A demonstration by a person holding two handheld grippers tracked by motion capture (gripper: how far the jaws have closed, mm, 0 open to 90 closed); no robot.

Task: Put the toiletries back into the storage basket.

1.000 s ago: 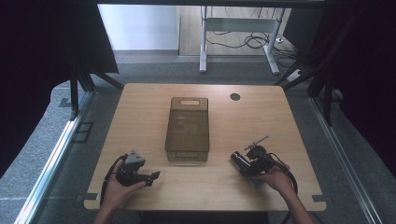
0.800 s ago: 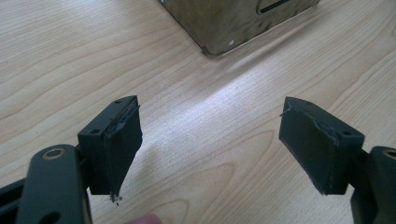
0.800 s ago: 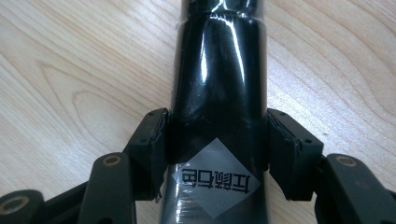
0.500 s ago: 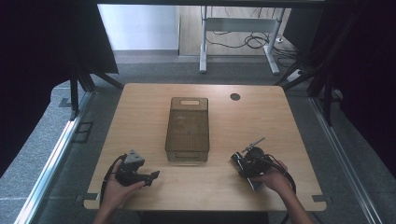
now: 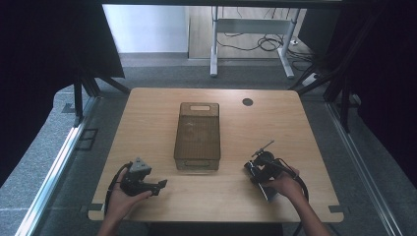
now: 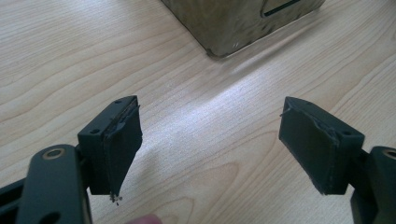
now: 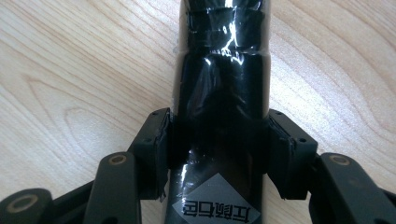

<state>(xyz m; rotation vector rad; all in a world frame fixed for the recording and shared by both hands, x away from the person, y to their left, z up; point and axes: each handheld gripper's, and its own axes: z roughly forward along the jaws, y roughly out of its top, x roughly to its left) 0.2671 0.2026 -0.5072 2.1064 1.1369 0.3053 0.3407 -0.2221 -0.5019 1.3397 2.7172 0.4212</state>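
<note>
Right gripper point(image 7: 219, 154) clamps black taped cylinder point(image 7: 222, 93) mid-body; looks rigid, glossy, likely slippery. Left gripper point(image 6: 210, 140) spread wide, empty.

left gripper point(image 6: 210, 149): black fingers point(image 6: 116, 144) showing frayed pad edges, brass-toned pivot screws | grey three-cornered plate point(image 5: 139, 166) sitting on top | right gripper point(image 7: 219, 154): black fingers point(image 7: 156, 149), black cable point(image 5: 300, 184) trailing | forearms showing no sleeves

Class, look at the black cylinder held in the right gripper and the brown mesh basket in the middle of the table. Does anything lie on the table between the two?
Nothing visible does. The right gripper is shut on the black cylinder, and bare table lies between it and the mesh basket.
</note>
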